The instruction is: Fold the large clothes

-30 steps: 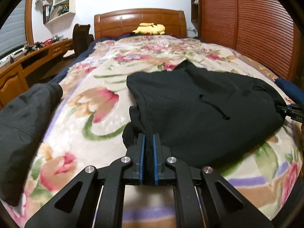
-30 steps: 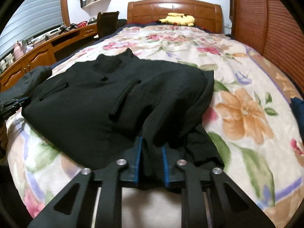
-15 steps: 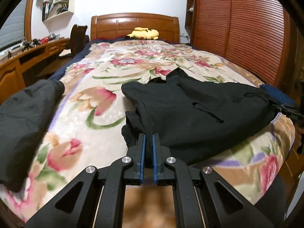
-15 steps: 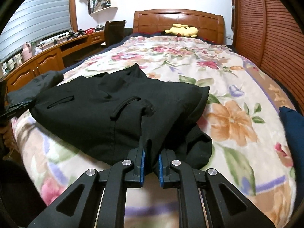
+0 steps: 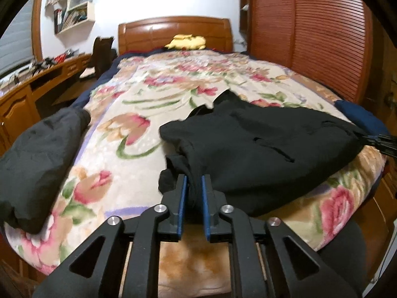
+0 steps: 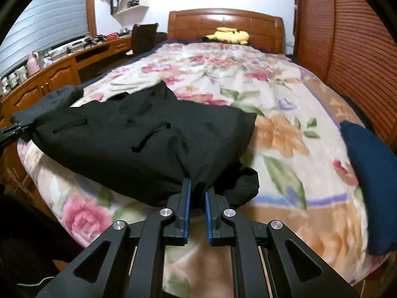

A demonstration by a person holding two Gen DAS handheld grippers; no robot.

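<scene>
Across the near end of the floral bedspread [image 5: 139,99] a black garment [image 5: 260,149] is lying spread flat, its lower edge hanging toward the foot of the bed. At its left corner the left gripper [image 5: 193,188] is pinching a bunched fold of the dark cloth between its blue-lined fingers [image 5: 182,198], which are standing narrowly apart with fabric filling the gap. At the opposite corner the right gripper [image 6: 197,193] is likewise clamping a gathered fold of the same garment [image 6: 148,134], its pads [image 6: 186,198] sitting close together around the cloth. Each gripper's tip is showing at the far edge of the other's view, so the garment is stretching between the two, directly ahead of both sets of fingers. A second dark garment [image 5: 37,154] is lying heaped on the left edge of the bed, well apart from the held one. A navy cloth [image 6: 369,173] is resting on the right edge. A yellow plush toy [image 6: 228,36] is sitting by the wooden headboard [image 6: 223,24].
</scene>
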